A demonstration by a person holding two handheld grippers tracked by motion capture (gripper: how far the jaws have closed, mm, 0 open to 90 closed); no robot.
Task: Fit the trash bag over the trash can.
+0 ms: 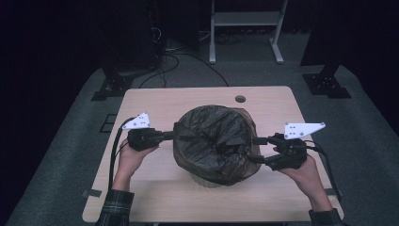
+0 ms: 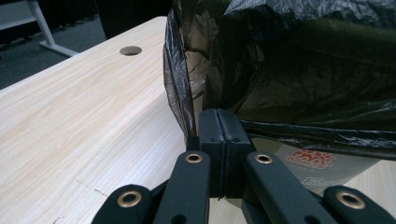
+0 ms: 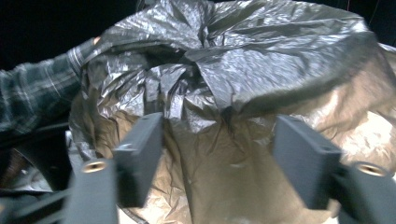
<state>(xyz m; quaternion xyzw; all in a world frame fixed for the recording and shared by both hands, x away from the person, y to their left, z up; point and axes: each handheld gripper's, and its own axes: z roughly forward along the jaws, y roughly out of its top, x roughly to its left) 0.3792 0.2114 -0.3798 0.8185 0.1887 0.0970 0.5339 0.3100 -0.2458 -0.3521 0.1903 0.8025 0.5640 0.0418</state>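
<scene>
A black plastic bag (image 1: 214,141) lines a white bin (image 1: 207,181) in the middle of the wooden table (image 1: 155,99) and is bunched over the bin's top. My left gripper (image 1: 175,135) is at the bag's left side. In the left gripper view its jaws are pressed together (image 2: 219,126), pinching the bag's (image 2: 303,70) film at the rim, above the bin's printed wall (image 2: 317,163). My right gripper (image 1: 256,149) is at the bag's right side. Its jaws stand wide apart (image 3: 222,130), with crinkled bag film (image 3: 233,70) bulging between them.
A round cable hole (image 1: 240,99) lies near the table's far edge. Behind the table stand a white frame (image 1: 244,28) and black stands (image 1: 113,84) (image 1: 327,80) on the grey floor. A plaid sleeve (image 3: 37,93) shows beyond the bag.
</scene>
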